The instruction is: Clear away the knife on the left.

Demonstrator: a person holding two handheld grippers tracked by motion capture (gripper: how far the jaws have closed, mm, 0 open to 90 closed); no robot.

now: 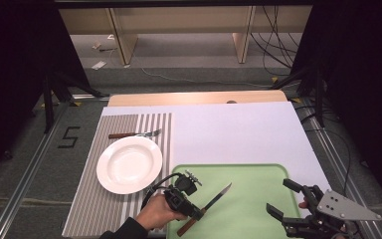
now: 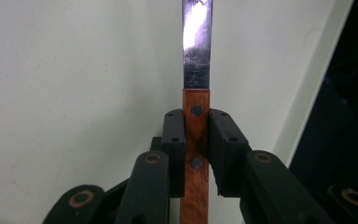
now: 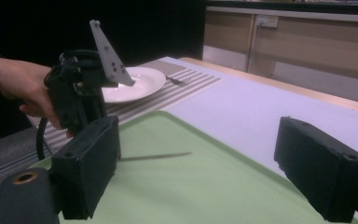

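A knife (image 1: 210,203) with a brown wooden handle and steel blade hangs over the green tray (image 1: 248,174), blade pointing up and right. My left gripper (image 1: 195,211) is shut on its handle; in the left gripper view the handle (image 2: 196,140) sits clamped between both jaws, with the blade (image 2: 197,42) running upward. My right gripper (image 1: 284,198) stands open over the tray's right part, nothing between its jaws. In the right gripper view the left gripper (image 3: 81,100) and a hand are at the left, and the knife blade (image 3: 156,156) floats above the tray (image 3: 182,186).
A white plate (image 1: 129,164) rests on a striped placemat (image 1: 87,199) at the left, with a wooden-handled fork (image 1: 134,134) lying beyond it. A white sheet (image 1: 238,132) covers the table behind the tray. Cables and wooden furniture legs are on the floor beyond.
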